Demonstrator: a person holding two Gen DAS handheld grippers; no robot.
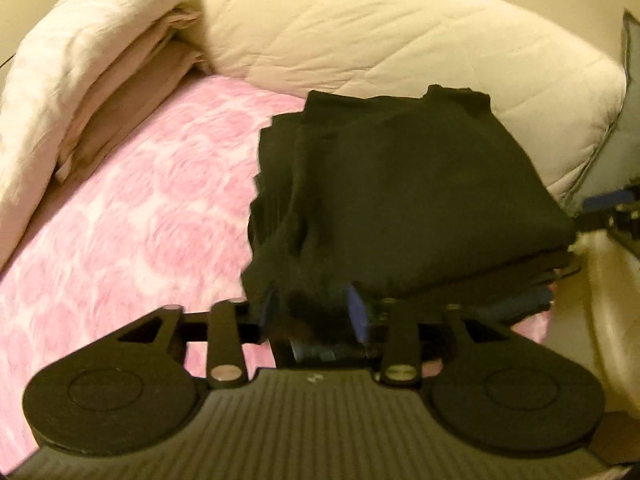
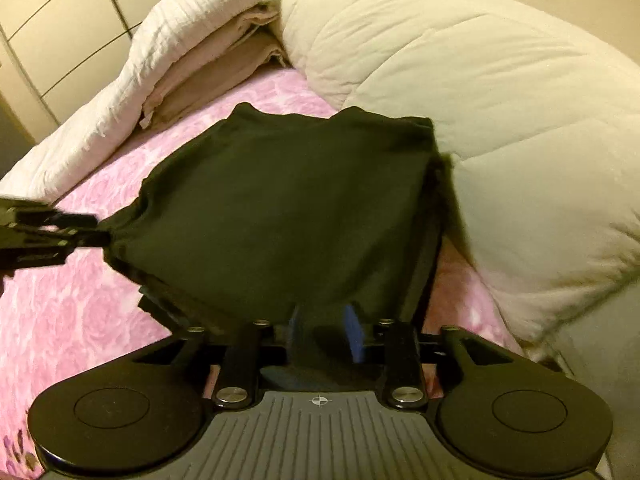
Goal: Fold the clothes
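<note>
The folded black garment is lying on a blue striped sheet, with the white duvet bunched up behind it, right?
Not quite: the sheet is pink with a rose pattern, not blue striped, as the right wrist view shows. The folded black garment does lie on it, with the white duvet bunched behind.

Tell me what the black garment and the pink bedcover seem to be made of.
Black garment: soft matte knit, probably cotton jersey; it drapes limply without shine. Pink bedcover: apparently plush fleece with a rose pattern; blur leaves its pile uncertain.
</note>
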